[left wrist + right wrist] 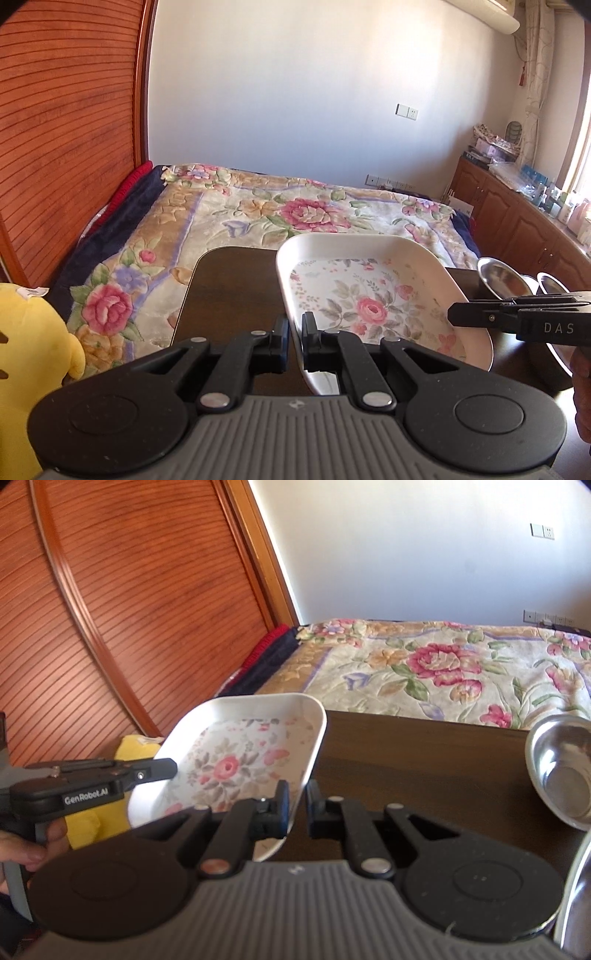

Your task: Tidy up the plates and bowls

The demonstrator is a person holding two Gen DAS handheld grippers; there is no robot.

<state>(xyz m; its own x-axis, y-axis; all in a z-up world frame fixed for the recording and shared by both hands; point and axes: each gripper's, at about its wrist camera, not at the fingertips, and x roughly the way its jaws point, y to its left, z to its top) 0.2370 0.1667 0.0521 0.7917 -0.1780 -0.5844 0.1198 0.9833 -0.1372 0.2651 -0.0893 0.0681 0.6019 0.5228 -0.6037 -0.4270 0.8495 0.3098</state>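
The fingers (308, 332) of the left gripper (295, 332) are clamping the left rim of a white square plate (354, 295) with a rose print, and the fingers (282, 805) of the right gripper (297, 805) are pinching its opposite rim, so both grippers are holding the plate tilted above the dark wooden table (236, 284).

Beyond the table a bed under a floral blanket (295, 210) is filling the background, with a ribbed wooden headboard (66, 129) rising on the left and a wooden cabinet (517, 221) running along the right wall.

A yellow plush toy (33, 350) is sitting just left of the table.

A steel bowl (561, 771) is lying tilted on the table to the plate's right, well clear of it, and the rim of another metal dish (576, 886) is showing at the right edge of the right wrist view.

A person's hand (33, 849) is gripping the left gripper's handle.
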